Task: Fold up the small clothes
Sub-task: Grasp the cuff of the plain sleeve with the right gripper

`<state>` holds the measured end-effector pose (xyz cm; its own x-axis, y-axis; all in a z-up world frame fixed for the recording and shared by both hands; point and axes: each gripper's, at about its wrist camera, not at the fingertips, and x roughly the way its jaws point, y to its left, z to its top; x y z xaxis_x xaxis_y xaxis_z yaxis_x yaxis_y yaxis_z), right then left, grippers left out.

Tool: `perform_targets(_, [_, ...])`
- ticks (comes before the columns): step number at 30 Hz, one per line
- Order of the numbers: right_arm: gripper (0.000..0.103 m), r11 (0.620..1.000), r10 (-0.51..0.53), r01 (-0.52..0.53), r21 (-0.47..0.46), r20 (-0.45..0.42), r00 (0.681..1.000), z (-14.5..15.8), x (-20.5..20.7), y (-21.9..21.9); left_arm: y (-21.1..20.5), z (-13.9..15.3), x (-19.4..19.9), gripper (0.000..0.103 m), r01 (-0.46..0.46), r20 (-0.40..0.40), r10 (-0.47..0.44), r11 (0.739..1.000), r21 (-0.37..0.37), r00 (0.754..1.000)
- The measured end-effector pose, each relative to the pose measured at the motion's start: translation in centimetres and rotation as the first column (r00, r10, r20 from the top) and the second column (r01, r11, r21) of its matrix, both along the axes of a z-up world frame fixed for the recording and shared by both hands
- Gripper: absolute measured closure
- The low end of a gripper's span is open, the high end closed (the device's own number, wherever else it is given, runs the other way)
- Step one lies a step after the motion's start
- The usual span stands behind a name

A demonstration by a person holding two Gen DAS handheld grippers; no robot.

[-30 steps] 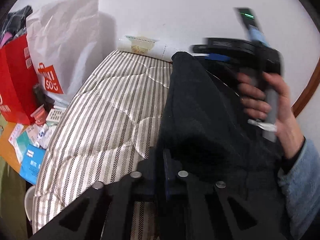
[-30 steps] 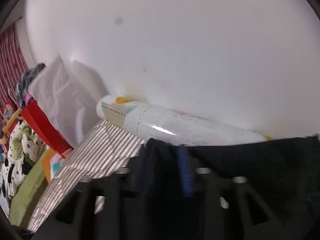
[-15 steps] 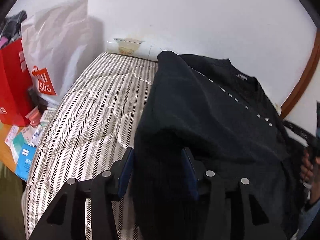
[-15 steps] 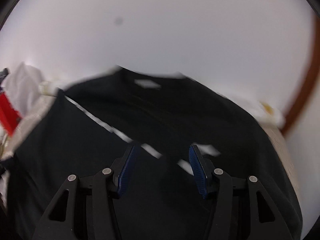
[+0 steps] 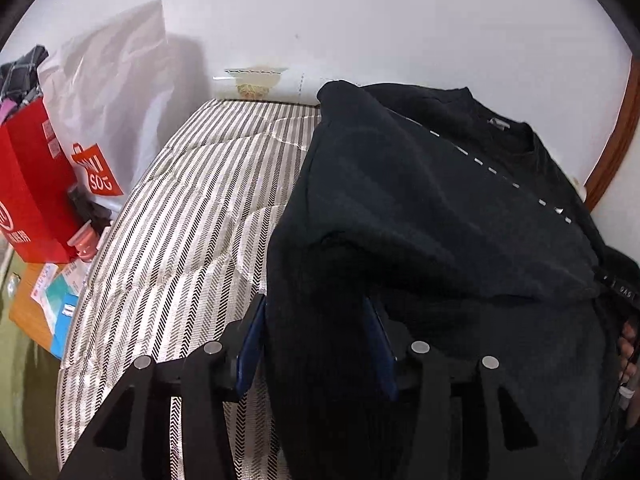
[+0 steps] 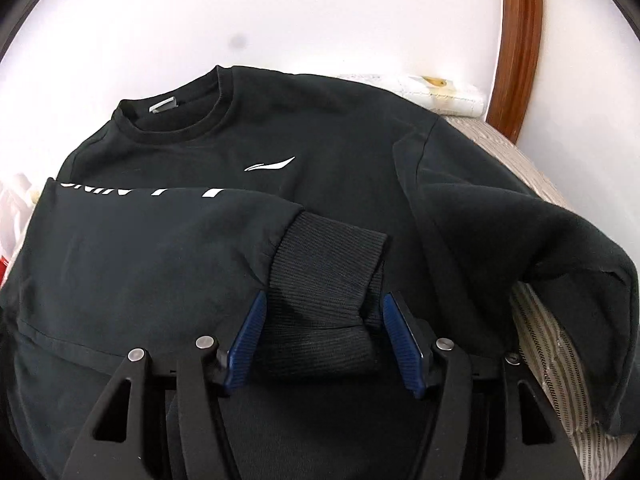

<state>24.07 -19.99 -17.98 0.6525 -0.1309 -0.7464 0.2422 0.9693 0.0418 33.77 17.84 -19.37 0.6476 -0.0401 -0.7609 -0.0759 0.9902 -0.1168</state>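
A black sweatshirt (image 6: pixel 320 152) with a white chest logo lies front up on the striped mattress (image 5: pixel 192 216). Its left sleeve is folded across the chest, and the ribbed cuff (image 6: pixel 324 276) lies between the blue pads of my right gripper (image 6: pixel 324 336), whose jaws are wide apart. My left gripper (image 5: pixel 316 344) is also open, and the folded left edge of the sweatshirt (image 5: pixel 400 216) lies between its pads. The other sleeve (image 6: pixel 560 248) bulges at the right edge of the bed.
A white shopping bag (image 5: pixel 108 92) and a red bag (image 5: pixel 32 184) stand left of the mattress, above small boxes and packets (image 5: pixel 60 296). A white wall is behind. A rolled white bundle (image 5: pixel 272 84) lies along the wall. A brown wooden frame (image 6: pixel 516 48) stands at the right.
Both grippers have opened; they were shut on the black fabric a second ago. The sleeve has been laid across the chest. The right gripper has swung to face the sweatshirt.
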Motion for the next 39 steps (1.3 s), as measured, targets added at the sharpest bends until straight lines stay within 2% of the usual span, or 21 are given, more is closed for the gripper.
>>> perform_targets(5, [0.042,0.998,-0.009,0.009,-0.054,-0.005,1.0,0.4,0.3,0.4,-0.6,-0.1,0.3,0.051,0.017,-0.01,-0.017,0.999,0.028,1.0])
perform_targets(7, [0.042,0.998,-0.012,0.011,-0.067,-0.006,1.0,0.4,0.4,0.5,-1.0,-0.1,0.4,0.042,0.032,-0.016,-0.031,0.999,0.037,0.999])
perform_targets(9, [0.042,0.997,-0.015,0.014,-0.076,-0.01,1.0,0.5,0.4,0.6,-1.4,-0.2,0.6,0.039,0.043,-0.023,-0.042,0.997,0.061,0.999])
perform_targets(15, [0.042,0.997,-0.016,0.015,-0.072,-0.011,1.0,0.5,0.4,0.5,-1.1,-0.1,0.3,0.038,0.041,-0.019,-0.04,0.998,0.044,0.999])
perform_targets(18, [0.042,0.994,-0.028,0.026,-0.103,-0.014,1.0,0.7,0.2,0.7,-1.3,-0.1,0.1,0.036,0.044,-0.019,-0.043,0.998,0.048,0.999])
perform_targets(21, [0.042,0.988,-0.017,0.01,-0.153,-0.043,0.999,1.8,-1.1,0.7,-1.3,-0.1,-0.1,0.03,0.053,-0.019,-0.052,0.998,0.043,0.998])
perform_targets(23, [0.04,0.982,-0.033,0.029,-0.189,-0.018,0.999,3.7,-3.5,-0.1,-1.5,0.0,-0.2,0.029,0.056,-0.02,-0.055,0.997,0.054,0.998])
perform_targets(26, [0.03,0.979,-0.067,0.074,-0.19,0.043,0.997,5.9,-8.3,-2.9,-1.8,0.0,-0.3,0.026,0.058,-0.024,-0.057,0.996,0.061,0.998])
perform_targets(27, [0.026,0.975,-0.084,0.093,-0.199,0.055,0.995,6.3,-9.7,-3.8,-1.8,0.0,-0.3,0.025,0.059,-0.024,-0.058,0.996,0.06,0.998])
perform_targets(29, [0.025,0.956,-0.133,0.147,-0.255,0.07,0.989,6.7,-13.1,-6.1,-1.8,-0.1,-0.3,0.024,0.058,-0.026,-0.057,0.997,0.058,0.998])
perform_targets(33, [0.021,0.898,-0.25,0.248,-0.364,0.041,0.967,4.9,-19.3,-11.3,-1.9,-0.1,-0.3,0.023,0.06,-0.03,-0.058,0.997,0.055,0.998])
perform_targets(36, [0.021,0.881,-0.342,0.31,-0.356,-0.028,0.939,2.8,-22.2,-15.3,-1.8,-0.2,-0.3,0.023,0.06,-0.031,-0.058,0.997,0.056,0.998])
perform_targets(39, [0.021,0.884,-0.381,0.347,-0.312,-0.052,0.923,1.7,-23.9,-17.9,-1.8,-0.2,-0.3,0.022,0.059,-0.031,-0.058,0.997,0.051,0.998])
